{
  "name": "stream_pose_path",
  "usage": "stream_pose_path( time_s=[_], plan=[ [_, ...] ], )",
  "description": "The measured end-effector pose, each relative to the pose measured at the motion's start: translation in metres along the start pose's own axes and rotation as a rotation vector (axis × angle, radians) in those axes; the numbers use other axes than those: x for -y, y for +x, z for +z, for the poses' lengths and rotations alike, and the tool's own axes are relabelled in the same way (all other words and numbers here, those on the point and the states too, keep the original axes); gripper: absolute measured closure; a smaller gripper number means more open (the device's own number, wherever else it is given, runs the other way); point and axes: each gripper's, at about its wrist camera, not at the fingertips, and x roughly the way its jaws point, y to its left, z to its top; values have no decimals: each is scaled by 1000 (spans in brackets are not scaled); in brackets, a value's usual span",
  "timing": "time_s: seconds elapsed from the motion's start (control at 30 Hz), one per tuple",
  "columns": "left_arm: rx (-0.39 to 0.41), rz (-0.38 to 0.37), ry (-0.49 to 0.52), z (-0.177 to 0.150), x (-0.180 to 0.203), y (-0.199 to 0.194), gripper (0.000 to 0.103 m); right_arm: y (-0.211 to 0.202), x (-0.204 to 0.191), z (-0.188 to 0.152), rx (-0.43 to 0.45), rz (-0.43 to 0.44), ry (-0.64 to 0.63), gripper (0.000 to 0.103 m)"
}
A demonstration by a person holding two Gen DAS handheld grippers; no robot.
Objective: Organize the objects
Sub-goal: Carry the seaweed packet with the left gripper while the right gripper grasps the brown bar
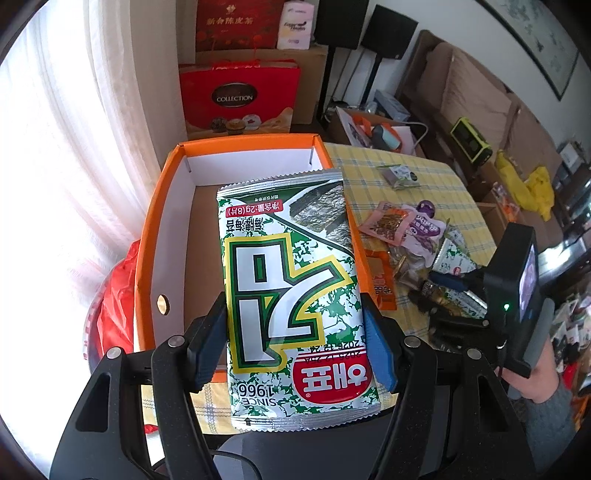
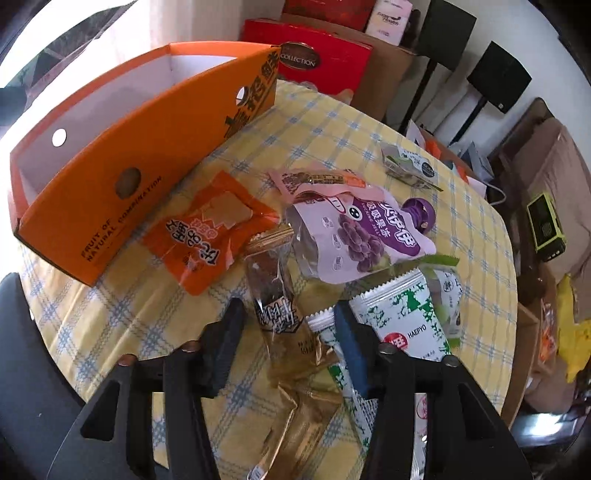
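My left gripper (image 1: 295,317) is shut on a large green-and-white seaweed packet (image 1: 291,288), held by its sides above the orange box (image 1: 159,221), whose white inside shows. In the right wrist view my right gripper (image 2: 286,321) stands open low over the yellow checked tablecloth (image 2: 147,325). It straddles a brown-and-gold snack packet (image 2: 284,332) that lies flat, and its pads do not visibly press on it. Its blue-padded finger (image 2: 351,343) lies over smaller seaweed packets (image 2: 406,325). The orange box (image 2: 147,147) is to the left. The left wrist view shows the right gripper (image 1: 439,291) among the snacks.
An orange snack packet (image 2: 207,236), a purple jelly pouch (image 2: 362,236), a pink packet (image 2: 317,181) and a small green packet (image 2: 406,166) lie on the cloth. A red gift box (image 1: 236,99), speakers (image 1: 388,33) and a sofa (image 1: 480,96) stand beyond the table. A hand (image 1: 535,376) holds the right gripper.
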Motion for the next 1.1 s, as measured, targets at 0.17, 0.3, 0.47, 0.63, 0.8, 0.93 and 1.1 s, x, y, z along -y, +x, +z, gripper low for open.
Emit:
stream_pose_path(
  time_s=[0.17,0.3,0.47,0.63,0.8,0.93,1.1],
  plan=[
    [-4,-2,-5,0,-2,2,40,-2,6,2,14,59,39,80],
    [-3,1,-7,0,-4,2,40,-13,8,2,41,99,75,83],
    [0,2,-13,-1,-7,1,40,-34,5,3,82,105,92,83],
    [0,1,-21,0,-10,1,40,-52,7,5,111,100,121,83],
    [5,7,-13,-1,-10,-2,40,-62,8,7,127,102,132,83],
    [11,26,-13,0,-15,-5,40,-73,6,14,145,99,141,83],
    [18,50,-13,3,-20,-5,40,-86,-3,28,174,105,133,83]
  ],
)
